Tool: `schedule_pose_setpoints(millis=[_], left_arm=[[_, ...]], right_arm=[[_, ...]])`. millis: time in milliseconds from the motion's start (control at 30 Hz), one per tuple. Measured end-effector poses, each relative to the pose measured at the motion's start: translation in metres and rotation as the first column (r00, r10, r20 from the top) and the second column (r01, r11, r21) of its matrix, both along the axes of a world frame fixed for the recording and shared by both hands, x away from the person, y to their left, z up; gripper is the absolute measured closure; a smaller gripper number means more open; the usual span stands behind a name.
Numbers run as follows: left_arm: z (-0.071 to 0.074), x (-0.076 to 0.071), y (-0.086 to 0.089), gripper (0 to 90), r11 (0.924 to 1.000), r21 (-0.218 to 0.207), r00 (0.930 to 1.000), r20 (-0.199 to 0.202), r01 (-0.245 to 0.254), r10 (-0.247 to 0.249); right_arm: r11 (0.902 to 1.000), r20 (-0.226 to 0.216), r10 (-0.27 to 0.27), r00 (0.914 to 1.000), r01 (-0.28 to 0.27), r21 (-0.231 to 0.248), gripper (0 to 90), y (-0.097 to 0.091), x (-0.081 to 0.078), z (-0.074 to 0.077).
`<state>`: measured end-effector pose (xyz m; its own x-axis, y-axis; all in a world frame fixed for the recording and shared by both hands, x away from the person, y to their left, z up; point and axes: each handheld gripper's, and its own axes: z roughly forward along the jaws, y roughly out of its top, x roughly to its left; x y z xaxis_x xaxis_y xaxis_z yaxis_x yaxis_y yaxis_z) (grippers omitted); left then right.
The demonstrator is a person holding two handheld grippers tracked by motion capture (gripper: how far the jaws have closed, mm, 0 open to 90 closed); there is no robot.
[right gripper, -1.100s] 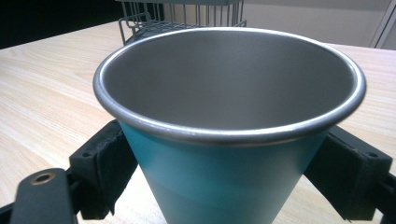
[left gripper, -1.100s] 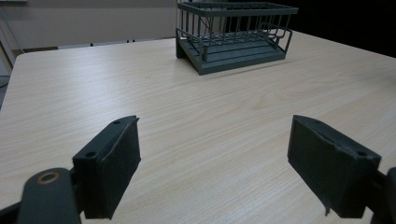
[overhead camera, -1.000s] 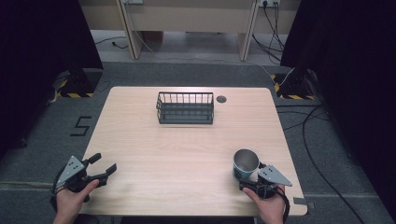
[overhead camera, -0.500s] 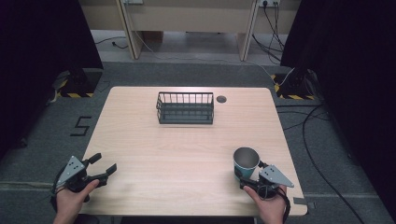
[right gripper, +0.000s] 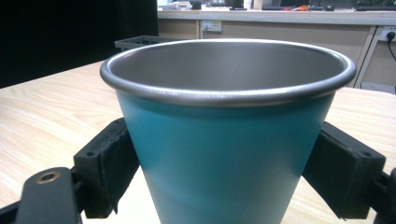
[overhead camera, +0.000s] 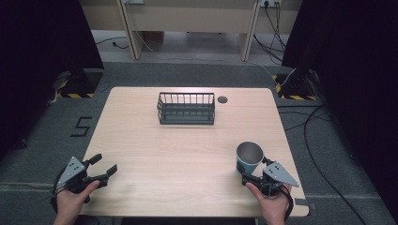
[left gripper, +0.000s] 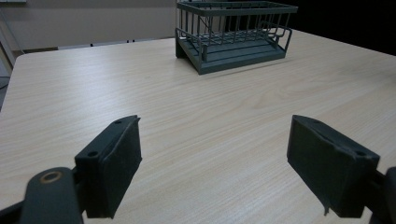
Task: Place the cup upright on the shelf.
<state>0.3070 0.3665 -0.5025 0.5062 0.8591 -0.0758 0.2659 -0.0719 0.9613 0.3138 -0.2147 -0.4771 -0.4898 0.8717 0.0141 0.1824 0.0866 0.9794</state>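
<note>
A teal metal cup with a silver rim stands upright near the table's front right; up close, the cup sits between the black jaws, both pads pressing its sides. My right gripper is shut on it. At the front left corner my left gripper rests open, and nothing lies between the jaws of that left gripper. A dark wire basket stands empty at the back middle of the table, well ahead of both grippers.
The light wooden table has a round cable hole just right of the basket. The wire basket lies ahead in the left gripper view. Cables trail over the grey floor to the right.
The cup, held by my right gripper, has shifted slightly forward or upward in the high view. My left gripper has stayed where it was.
</note>
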Motion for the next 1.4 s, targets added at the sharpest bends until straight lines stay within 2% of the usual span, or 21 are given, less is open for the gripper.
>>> schedule_pose_setpoints(millis=[1400], left_arm=[[0.000, 0.000, -0.001, 17.3, 0.9999, 0.013, 1.0000, 0.003, 0.006, -0.006]], right_arm=[[0.9992, 0.058, 0.015, 0.9982, -0.017, 0.036, 17.4, 0.028, 0.036, 0.029]])
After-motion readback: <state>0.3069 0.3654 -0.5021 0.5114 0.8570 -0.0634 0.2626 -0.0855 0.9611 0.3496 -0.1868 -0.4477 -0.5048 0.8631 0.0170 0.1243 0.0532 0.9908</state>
